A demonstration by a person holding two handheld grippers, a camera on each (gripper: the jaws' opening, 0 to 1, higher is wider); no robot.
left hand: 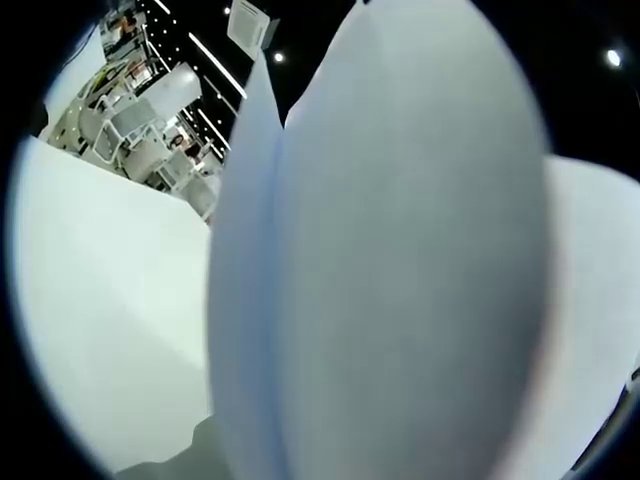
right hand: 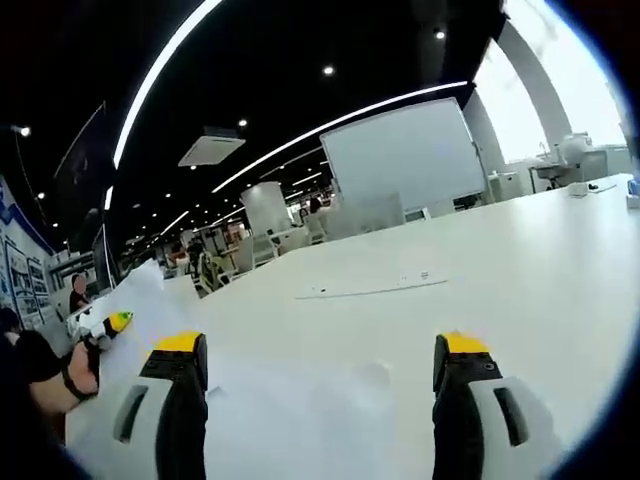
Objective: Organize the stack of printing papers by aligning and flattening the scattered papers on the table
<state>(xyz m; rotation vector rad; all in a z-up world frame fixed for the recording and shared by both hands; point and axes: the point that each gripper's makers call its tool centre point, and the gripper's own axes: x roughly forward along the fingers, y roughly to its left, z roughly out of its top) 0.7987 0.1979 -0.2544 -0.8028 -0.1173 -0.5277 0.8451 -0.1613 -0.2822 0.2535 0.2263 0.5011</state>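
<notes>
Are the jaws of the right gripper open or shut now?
Open. In the right gripper view, the right gripper has its two yellow-tipped jaws far apart, with bare white table between them and nothing held.

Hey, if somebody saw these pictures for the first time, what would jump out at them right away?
In the left gripper view, curved white sheets of paper stand up close to the lens, over the white table. In the right gripper view, the right gripper has its yellow-tipped jaws spread wide above the tabletop. Far back stands a large whiteboard, under long ceiling light strips.
</notes>
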